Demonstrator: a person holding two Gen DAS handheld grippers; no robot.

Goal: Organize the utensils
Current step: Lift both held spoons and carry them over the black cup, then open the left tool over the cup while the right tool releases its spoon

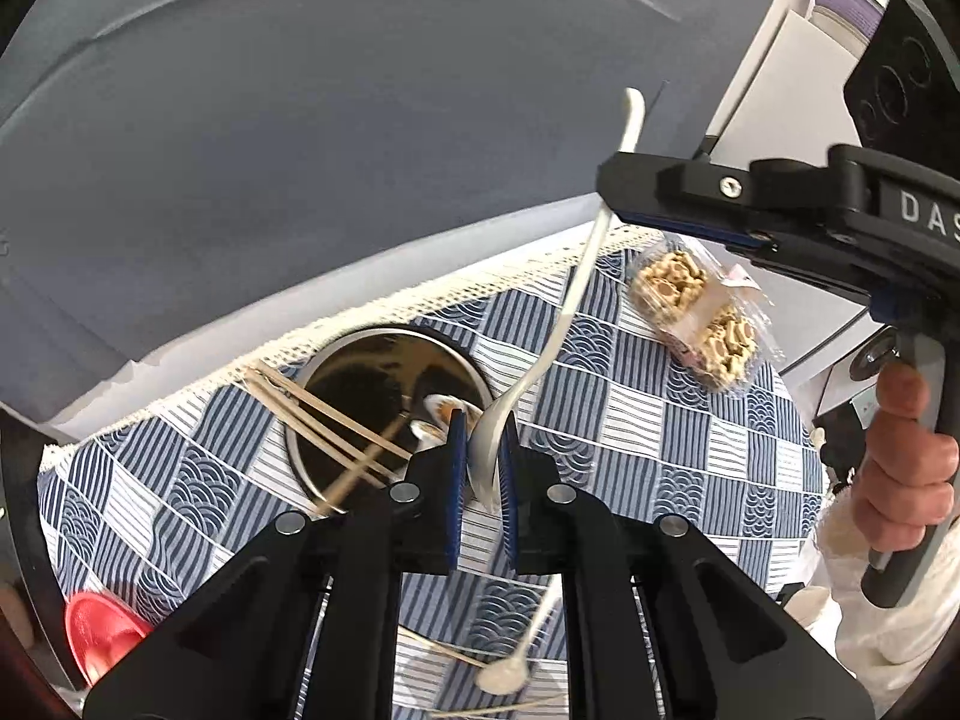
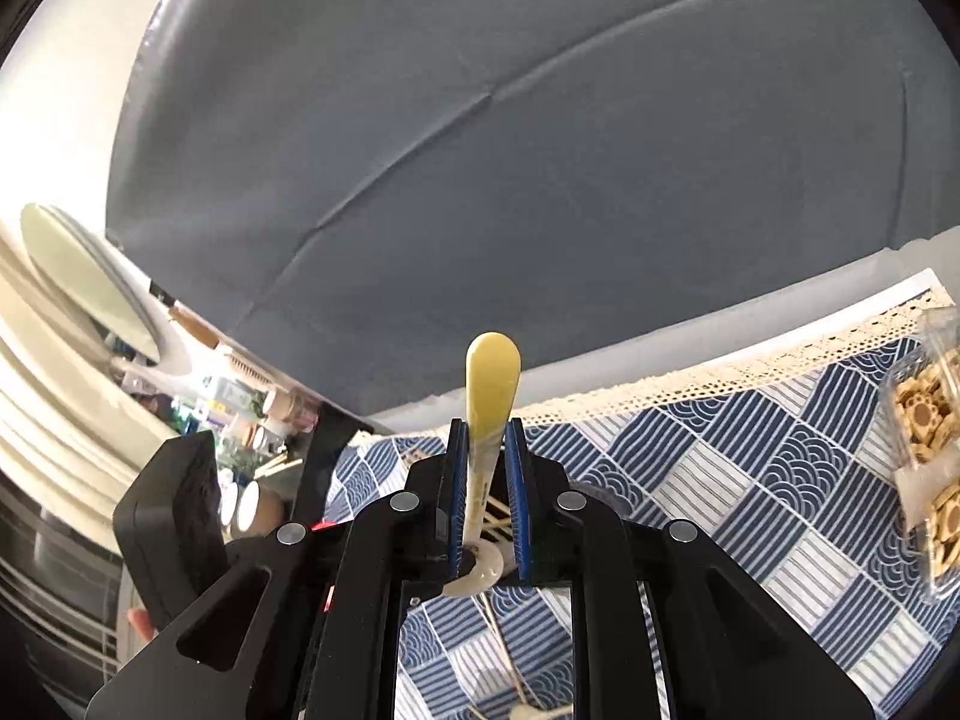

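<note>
Left tongs: my left gripper (image 1: 480,468) is clenched on the bowl of a metal spoon (image 1: 558,324), whose handle slants up and away over the cloth.
Right tongs: my right gripper (image 2: 486,492) is clenched on the handle of a cream spoon (image 2: 489,384), handle end pointing up; in the left view the same spoon passes through its closed jaws.
Below me: the checked cloth (image 1: 660,420), with another spoon (image 1: 504,675) and a few thin sticks lying loose under my left tongs.
Middle: a steel bowl (image 1: 336,468) holding two chopsticks (image 1: 327,420) across its rim, a longer stick leaning in, and something pale I cannot make out.
Far: a snack pack (image 1: 696,318) near the lace edge; a red dish (image 1: 99,630) at the near left.
Done: some sticks are already at the bowl, I judge.
Left: both held spoons, the loose spoon and the loose sticks.
Count: three spoons; one bowl; one pack; one dish; sticks too blurred to count.
</note>
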